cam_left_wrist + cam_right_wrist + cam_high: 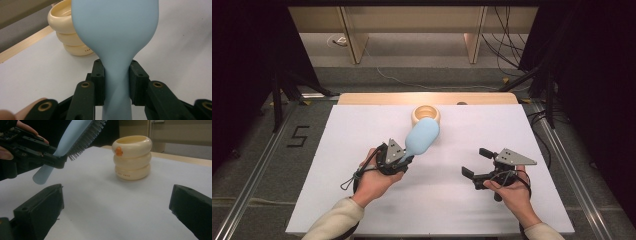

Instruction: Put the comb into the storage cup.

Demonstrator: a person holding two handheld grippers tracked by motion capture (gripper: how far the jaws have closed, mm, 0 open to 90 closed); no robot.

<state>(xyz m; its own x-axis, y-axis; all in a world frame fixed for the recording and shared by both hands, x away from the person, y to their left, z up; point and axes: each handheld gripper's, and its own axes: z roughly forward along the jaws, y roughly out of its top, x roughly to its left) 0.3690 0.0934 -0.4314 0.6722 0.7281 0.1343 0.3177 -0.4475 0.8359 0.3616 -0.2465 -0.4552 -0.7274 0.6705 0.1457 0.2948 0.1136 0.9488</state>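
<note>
Hairbrush (422, 136), pale blue with dark bristles (head tilted up).

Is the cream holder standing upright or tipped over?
Upright: the cream holder stands on its base on the white table, its open mouth facing up.

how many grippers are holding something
1. The left gripper grips the blue hairbrush by its handle, beside the cream cup. The right gripper is open over the table, holding nothing.

White table (362, 210), grey floor (422, 75), perhaps wooden shelving (412, 20) behind
</note>
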